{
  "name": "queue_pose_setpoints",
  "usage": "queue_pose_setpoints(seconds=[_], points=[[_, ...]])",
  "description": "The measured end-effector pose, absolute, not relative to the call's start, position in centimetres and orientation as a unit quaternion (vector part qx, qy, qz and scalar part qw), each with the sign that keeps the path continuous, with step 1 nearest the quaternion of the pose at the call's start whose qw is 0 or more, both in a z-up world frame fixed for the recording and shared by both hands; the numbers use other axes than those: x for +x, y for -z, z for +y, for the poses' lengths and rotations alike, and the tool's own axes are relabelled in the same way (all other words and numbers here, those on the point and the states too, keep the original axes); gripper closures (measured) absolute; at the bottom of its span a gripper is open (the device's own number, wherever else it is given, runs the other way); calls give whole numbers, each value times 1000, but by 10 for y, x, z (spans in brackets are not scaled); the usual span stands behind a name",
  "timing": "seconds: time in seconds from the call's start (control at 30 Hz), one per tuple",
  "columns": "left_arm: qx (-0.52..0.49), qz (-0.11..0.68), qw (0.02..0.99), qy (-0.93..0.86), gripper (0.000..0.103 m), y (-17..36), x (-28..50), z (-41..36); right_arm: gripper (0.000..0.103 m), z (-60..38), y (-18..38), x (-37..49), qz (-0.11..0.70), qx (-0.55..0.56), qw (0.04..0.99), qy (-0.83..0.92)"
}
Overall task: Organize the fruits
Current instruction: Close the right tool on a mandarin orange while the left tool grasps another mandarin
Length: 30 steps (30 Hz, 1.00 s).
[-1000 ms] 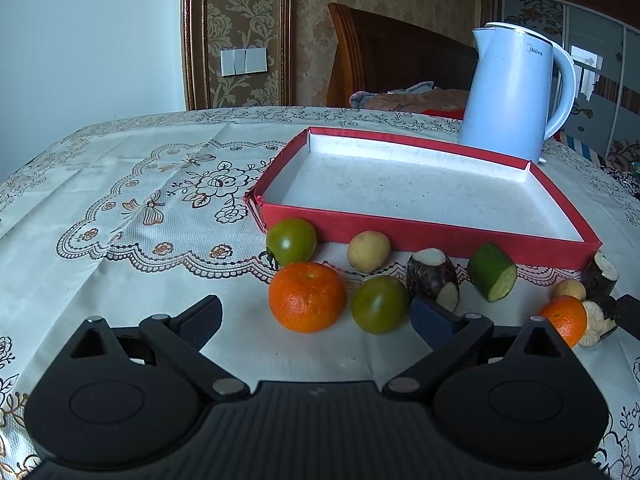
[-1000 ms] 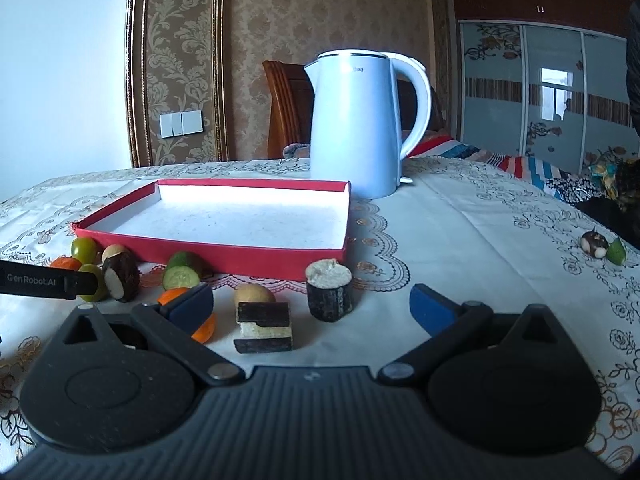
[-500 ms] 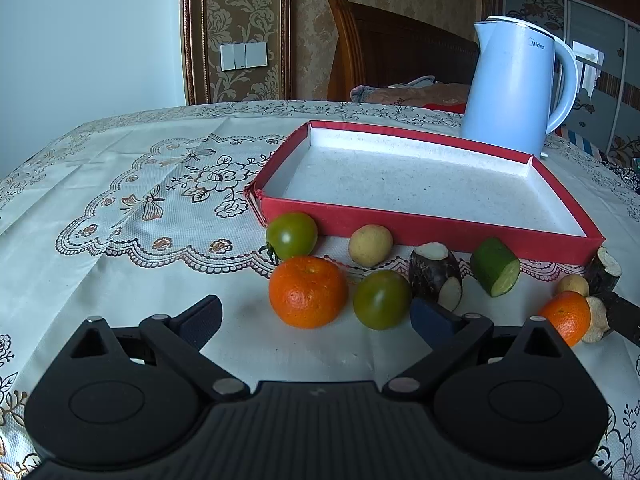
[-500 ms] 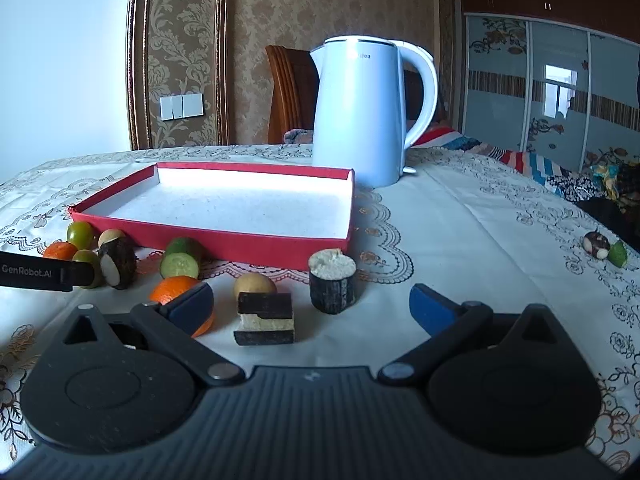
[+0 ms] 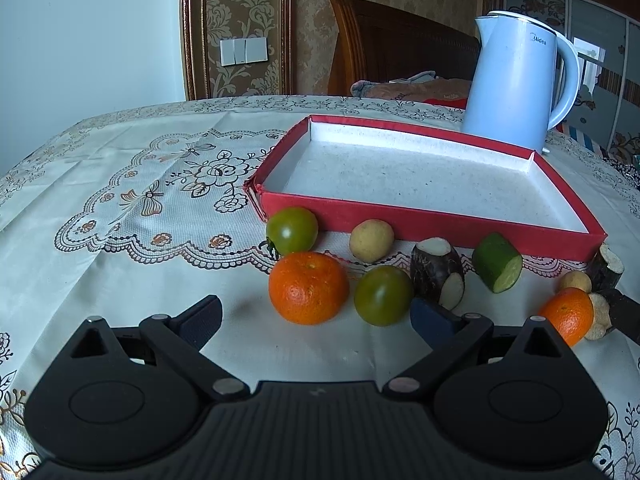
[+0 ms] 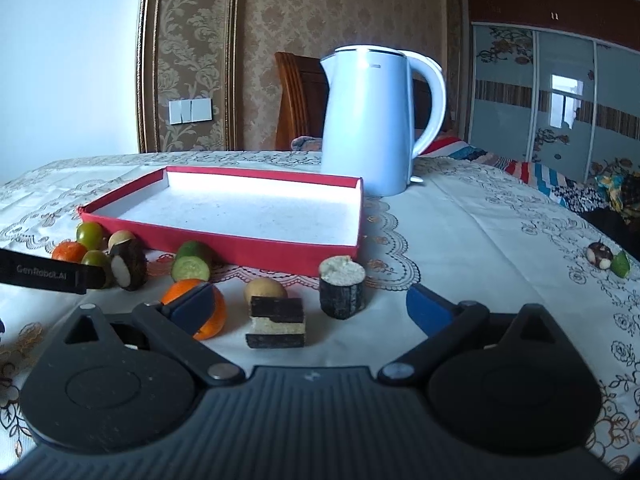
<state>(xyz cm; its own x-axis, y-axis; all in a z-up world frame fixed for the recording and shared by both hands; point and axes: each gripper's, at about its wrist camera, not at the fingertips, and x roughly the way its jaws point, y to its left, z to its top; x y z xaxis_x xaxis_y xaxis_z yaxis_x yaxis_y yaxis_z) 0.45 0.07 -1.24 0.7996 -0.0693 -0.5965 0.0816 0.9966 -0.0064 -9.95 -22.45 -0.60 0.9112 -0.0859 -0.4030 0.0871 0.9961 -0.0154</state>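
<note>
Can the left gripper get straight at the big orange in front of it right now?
Probably yes. The left gripper is open, and the orange sits just ahead between its fingers with bare cloth between. A green tomato touches or nearly touches the orange's right side, so the right finger may nudge it.

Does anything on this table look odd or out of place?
Yes. The red tray has a split, frayed front-left corner. Also, two stray pieces lie far right on the tablecloth, away from the other fruit.
</note>
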Motion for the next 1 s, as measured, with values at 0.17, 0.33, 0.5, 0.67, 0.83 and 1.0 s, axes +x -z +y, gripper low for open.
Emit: queue_pose_setpoints(seconds=[0.17,0.33,0.5,0.67,0.83,1.0], points=[[10,316,948,40,2,13,5,1,4,-225,5,-102,204,6,978,38],[-2,313,949,34,2,11,5,6,6,-218,5,-105,216,9,976,2],[-9,317,948,34,2,12,6,9,18,-186,3,-101,219,-37,974,-52],[-7,309,951,24,2,11,3,11,30,-170,4,-91,230,-55,969,-75],[-17,299,954,14,2,8,-7,22,37,-168,5,-75,257,-40,961,-88],[-23,309,951,16,2,9,-12,32,41,-169,10,-57,282,-29,955,-82]])
